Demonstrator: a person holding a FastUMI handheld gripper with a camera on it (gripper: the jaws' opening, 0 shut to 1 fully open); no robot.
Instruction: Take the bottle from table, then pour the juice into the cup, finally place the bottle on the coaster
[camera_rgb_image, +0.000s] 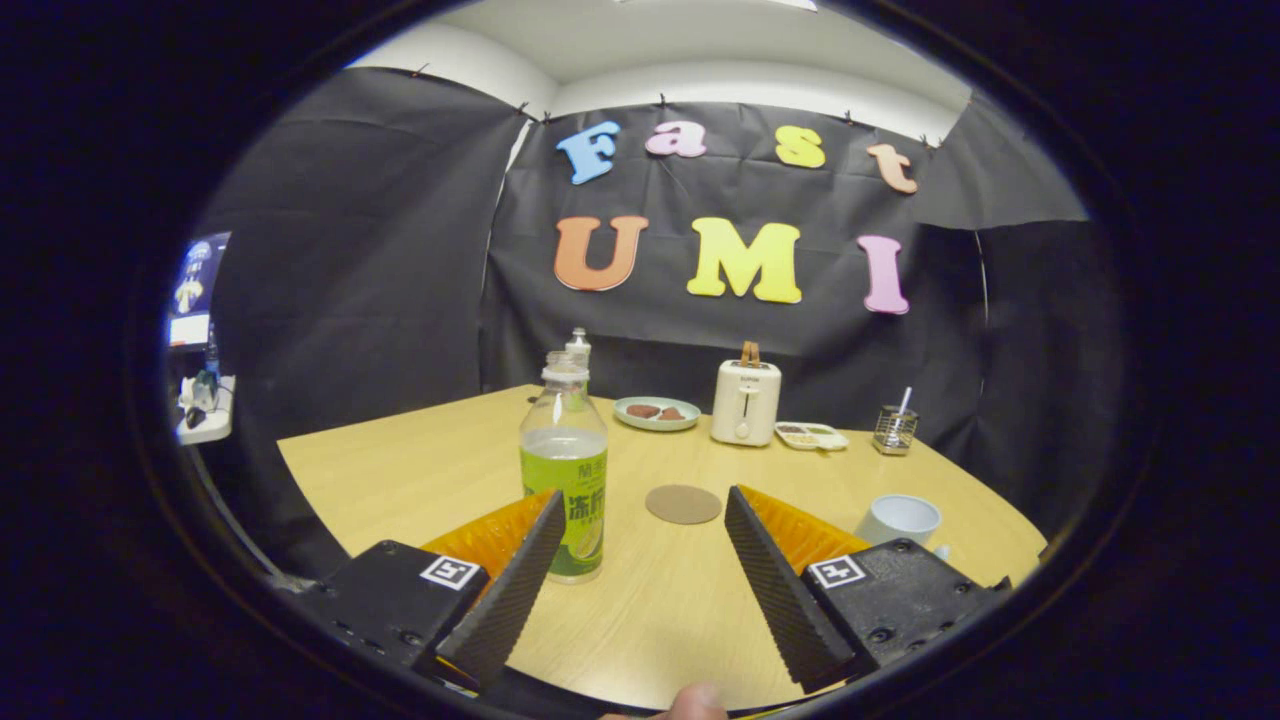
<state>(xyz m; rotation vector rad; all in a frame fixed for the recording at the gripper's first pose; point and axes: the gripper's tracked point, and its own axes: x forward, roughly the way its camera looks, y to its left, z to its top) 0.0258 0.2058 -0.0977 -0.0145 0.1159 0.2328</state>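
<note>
On the table, by position relative to my fingers:

Gripper: my hand-held two-finger gripper (640, 525) has its fingers spread wide and grips nothing.

Bottle: clear plastic bottle with a green label and no cap showing (564, 470), standing upright on the pale wooden table (400, 480), just ahead of my left finger and partly overlapped by its tip; it sits left of the gap's centre, not yet between the fingers.

Bottle axis: vertical, so a side-on grasp across the body suits it.

Coming move, as I judge it: shift the gap left and forward until both fingers flank the body.

Bottle contents: pale liquid, up to about the shoulder.

Coaster: flat round brown disc (683, 504), beyond the fingertips, in line with the gap, bare.

Cup: white round mug (899, 520), beyond my right finger, upright; nothing visible inside.

Farther back: green plate holding dark pieces (657, 413); cream toaster (746, 402); small white tray with food (811, 435); wire holder with a white utensil (894, 429); a second bottle (578, 348) behind the first.
</note>
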